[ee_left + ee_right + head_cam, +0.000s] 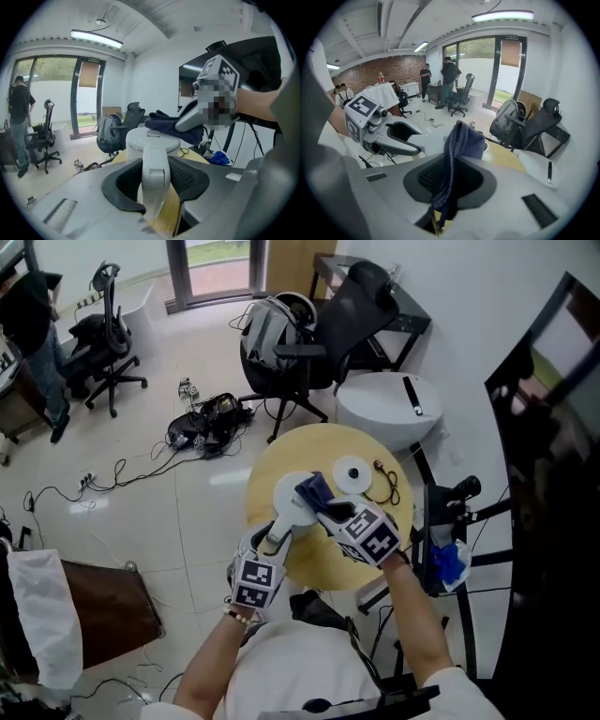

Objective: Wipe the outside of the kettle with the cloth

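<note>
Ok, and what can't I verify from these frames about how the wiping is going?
1. Head view: the kettle sides, seen from above and covered by the cloth and right gripper.
2. Right gripper view: where cloth meets kettle, blocked by the cloth itself.
3. Left gripper view: the kettle's lower body, behind its handle and the left gripper; a mosaic patch blurs part of the right gripper.

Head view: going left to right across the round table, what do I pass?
kettle → cloth → kettle base → black cord
</note>
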Demonstrator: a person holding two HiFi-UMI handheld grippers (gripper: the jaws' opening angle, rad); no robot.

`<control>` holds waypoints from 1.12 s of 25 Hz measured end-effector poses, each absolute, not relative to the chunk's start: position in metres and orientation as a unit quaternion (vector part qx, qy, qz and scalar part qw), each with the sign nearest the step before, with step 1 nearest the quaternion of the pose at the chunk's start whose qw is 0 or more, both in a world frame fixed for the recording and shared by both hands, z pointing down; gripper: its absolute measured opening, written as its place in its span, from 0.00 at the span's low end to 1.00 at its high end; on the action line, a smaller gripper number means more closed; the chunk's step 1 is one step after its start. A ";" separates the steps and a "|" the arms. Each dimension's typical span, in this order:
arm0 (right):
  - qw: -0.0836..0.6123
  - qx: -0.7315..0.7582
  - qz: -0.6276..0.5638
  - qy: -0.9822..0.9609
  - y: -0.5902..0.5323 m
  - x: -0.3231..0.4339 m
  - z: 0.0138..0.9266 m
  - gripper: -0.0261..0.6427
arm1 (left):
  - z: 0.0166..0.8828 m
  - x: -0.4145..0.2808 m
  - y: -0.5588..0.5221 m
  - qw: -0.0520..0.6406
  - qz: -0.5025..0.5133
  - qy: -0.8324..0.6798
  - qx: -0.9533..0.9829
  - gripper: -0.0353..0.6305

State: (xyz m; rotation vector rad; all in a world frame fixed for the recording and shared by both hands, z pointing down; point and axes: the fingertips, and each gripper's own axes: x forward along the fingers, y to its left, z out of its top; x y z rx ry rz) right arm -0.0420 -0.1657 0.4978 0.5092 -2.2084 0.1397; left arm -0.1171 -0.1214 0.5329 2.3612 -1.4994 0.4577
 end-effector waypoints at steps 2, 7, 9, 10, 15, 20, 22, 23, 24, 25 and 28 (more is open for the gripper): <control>0.384 0.217 0.080 -0.894 -0.153 -0.039 0.493 0.15 | 0.530 -0.116 -0.121 0.159 0.144 -0.528 0.822 0.32; 0.273 0.281 0.148 -0.908 -0.118 -0.021 0.478 0.15 | 0.519 -0.122 -0.116 0.170 0.106 -0.521 0.829 0.43; 0.262 0.298 0.154 -0.905 -0.103 -0.021 0.484 0.15 | 0.523 -0.123 -0.116 0.169 0.114 -0.512 0.834 0.41; 0.262 0.301 0.154 -0.904 -0.096 -0.025 0.490 0.15 | 0.525 -0.123 -0.116 0.166 0.118 -0.508 0.837 0.36; 0.301 0.293 0.154 -0.894 -0.084 -0.055 0.529 0.15 | 0.524 -0.121 -0.115 0.150 0.126 -0.490 0.849 0.31; 0.326 0.279 0.174 -0.887 -0.086 -0.072 0.564 0.15 | 0.525 -0.120 -0.114 0.145 0.142 -0.480 0.854 0.31; 0.330 0.273 0.185 -0.885 -0.086 -0.075 0.576 0.15 | 0.525 -0.120 -0.113 0.145 0.144 -0.478 0.854 0.31; 0.334 0.271 0.190 -0.882 -0.087 -0.075 0.583 0.15 | 0.525 -0.120 -0.113 0.145 0.145 -0.478 0.854 0.31; 0.339 0.270 0.195 -0.880 -0.089 -0.075 0.592 0.15 | 0.525 -0.121 -0.113 0.146 0.145 -0.478 0.854 0.31; 0.344 0.268 0.203 -0.877 -0.090 -0.075 0.602 0.15 | 0.525 -0.121 -0.113 0.146 0.147 -0.477 0.854 0.31; 0.363 0.259 0.230 -0.865 -0.093 -0.074 0.637 0.15 | 0.525 -0.121 -0.112 0.147 0.151 -0.475 0.855 0.31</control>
